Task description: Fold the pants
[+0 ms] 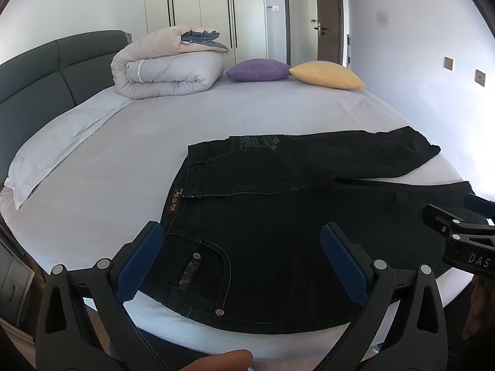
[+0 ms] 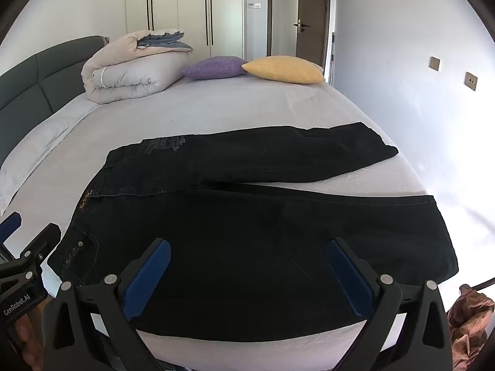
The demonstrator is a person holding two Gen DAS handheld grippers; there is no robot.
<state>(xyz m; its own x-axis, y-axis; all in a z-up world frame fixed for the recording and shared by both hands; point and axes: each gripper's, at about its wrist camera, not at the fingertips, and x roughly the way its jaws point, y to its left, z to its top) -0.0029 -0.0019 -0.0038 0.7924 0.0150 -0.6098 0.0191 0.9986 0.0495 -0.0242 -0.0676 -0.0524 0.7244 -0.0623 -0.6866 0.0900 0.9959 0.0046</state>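
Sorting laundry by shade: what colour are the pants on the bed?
Very dark, near-black denim pants with light contrast stitching; clearest in the left wrist view.

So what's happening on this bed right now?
A person holds a claw in each hand over dark pants spread flat on the bed, legs apart, waistband toward the headboard side. The left claw hovers open above the pocket end, and the right claw hovers open above the near leg. Neither grips any fabric, and no fold has been made yet. A rolled duvet and two cushions sit at the far side.
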